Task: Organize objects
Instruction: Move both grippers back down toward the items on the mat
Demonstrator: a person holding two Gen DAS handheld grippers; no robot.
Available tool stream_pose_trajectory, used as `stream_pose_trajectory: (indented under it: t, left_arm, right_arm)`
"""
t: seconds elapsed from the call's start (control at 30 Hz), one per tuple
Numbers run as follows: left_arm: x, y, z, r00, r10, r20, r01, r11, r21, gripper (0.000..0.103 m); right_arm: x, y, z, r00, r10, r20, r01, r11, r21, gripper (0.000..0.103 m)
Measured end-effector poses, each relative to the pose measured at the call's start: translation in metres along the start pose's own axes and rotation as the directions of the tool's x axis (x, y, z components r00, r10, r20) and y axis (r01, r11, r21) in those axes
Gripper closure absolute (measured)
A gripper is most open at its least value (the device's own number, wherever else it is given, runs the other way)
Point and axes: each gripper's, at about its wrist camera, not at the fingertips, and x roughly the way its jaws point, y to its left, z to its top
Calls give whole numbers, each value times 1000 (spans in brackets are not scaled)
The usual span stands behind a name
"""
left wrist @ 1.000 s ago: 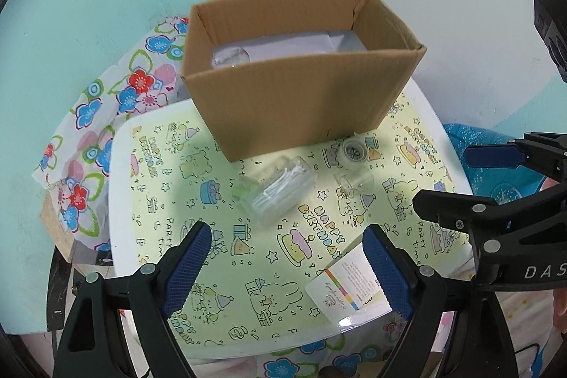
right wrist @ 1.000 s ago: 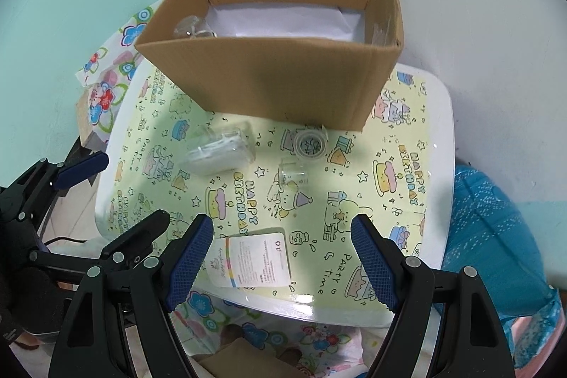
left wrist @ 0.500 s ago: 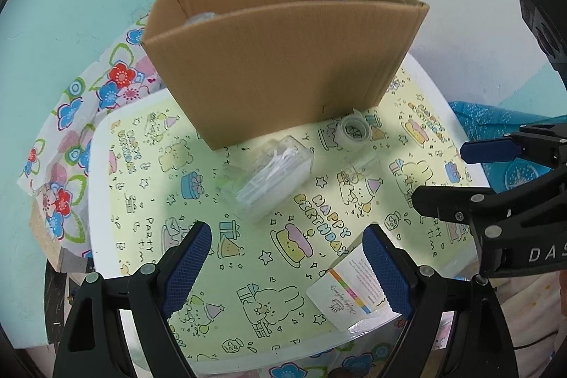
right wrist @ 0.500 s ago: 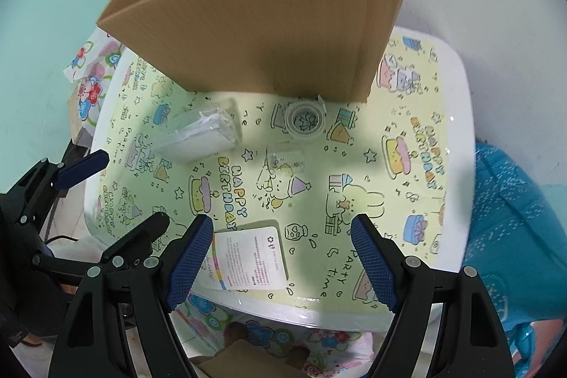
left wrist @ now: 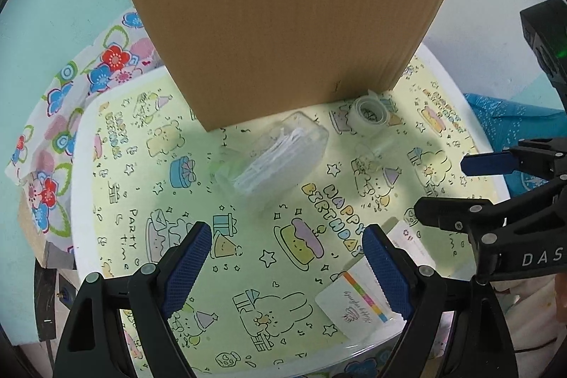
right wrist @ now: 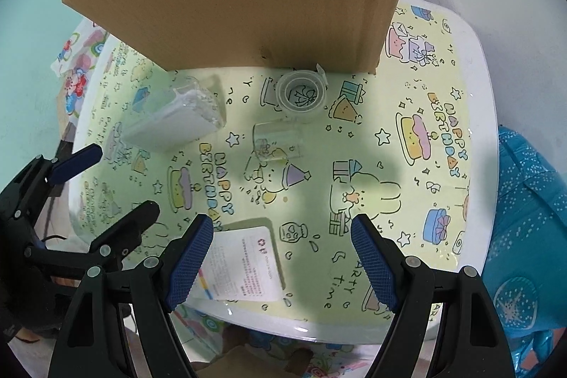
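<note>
Both the left gripper (left wrist: 287, 266) and the right gripper (right wrist: 281, 259) have been lowered toward the table (left wrist: 85, 144); the inside of the cardboard box (left wrist: 283, 30) is now hidden behind its near wall.

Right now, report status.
Both grippers, left and right, open, empty. Packet, tape roll, card lying by the box. Nothing in the way.

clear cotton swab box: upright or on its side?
On its side. The clear cotton swab box lies flat on the table, swabs running level, just in front of the cardboard box.
</note>
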Motion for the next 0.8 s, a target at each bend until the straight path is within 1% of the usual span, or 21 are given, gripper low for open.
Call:
stream_pose_trajectory:
  t: [0.23, 0.4, 0.57, 0.73, 0.8]
  left_arm:
    - [17, 6, -2, 999, 31, -10, -31, 999, 17, 15]
    - [28, 7, -1, 999, 49, -11, -49, 998, 42, 15]
    - [37, 8, 2, 996, 86, -5, -85, 995, 59, 15]
    - [42, 15, 8, 997, 72, 1, -72, 996, 45, 15]
    - [46, 19, 11, 999, 46, -16, -45, 999, 30, 15]
  right_arm:
    - [15, -3, 5, 1000, -27, 0, 27, 999, -21, 21]
    - [25, -3, 7, 999, -34, 19, 35, 998, -42, 21]
    - [33, -2, 12, 999, -44, 31, 45, 997, -62, 21]
    - [40, -3, 19, 998, -50, 39, 53, 996, -71, 21]
    - [41, -5, 23, 998, -49, 41, 51, 996, -70, 21]
